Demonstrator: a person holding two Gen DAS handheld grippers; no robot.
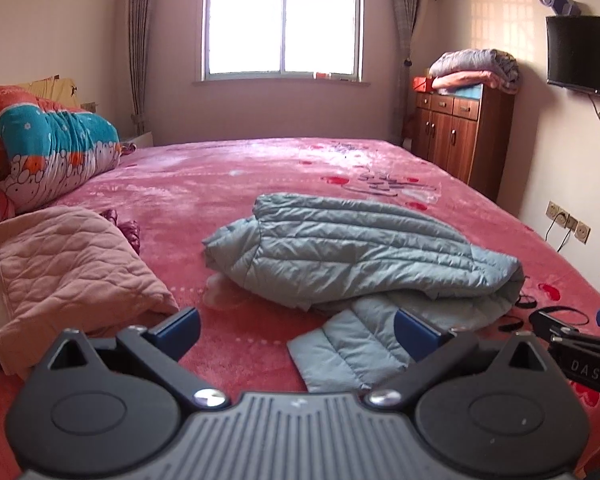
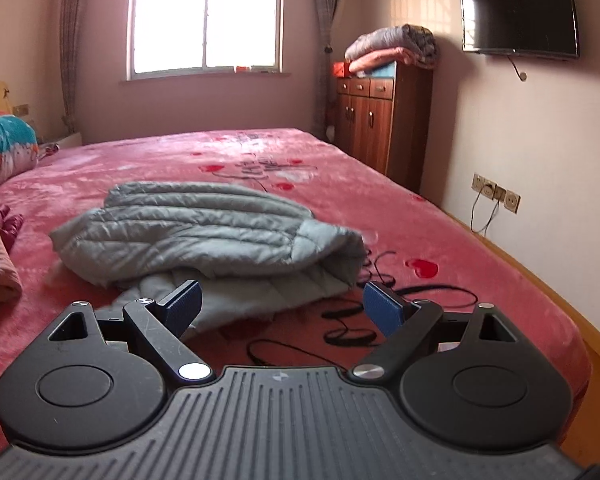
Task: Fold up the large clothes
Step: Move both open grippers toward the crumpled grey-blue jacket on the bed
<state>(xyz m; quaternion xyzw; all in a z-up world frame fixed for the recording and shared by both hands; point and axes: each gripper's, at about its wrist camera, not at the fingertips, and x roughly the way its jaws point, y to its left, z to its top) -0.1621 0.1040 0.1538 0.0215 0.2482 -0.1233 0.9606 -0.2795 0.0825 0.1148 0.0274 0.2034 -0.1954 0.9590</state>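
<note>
The grey-blue quilted puffer jacket (image 1: pixel 352 252) lies mid-frame on the pink plush bedspread (image 1: pixel 228 184), its body doubled over and one sleeve trailing toward the lower centre, so the fold looks partly done. The left gripper (image 1: pixel 296 330) hangs just short of that sleeve with jaws wide and empty, probably lined up to take it. The right gripper (image 2: pixel 282 304), also wide and empty, faces the jacket's near edge above a black cord (image 2: pixel 340 332).
</note>
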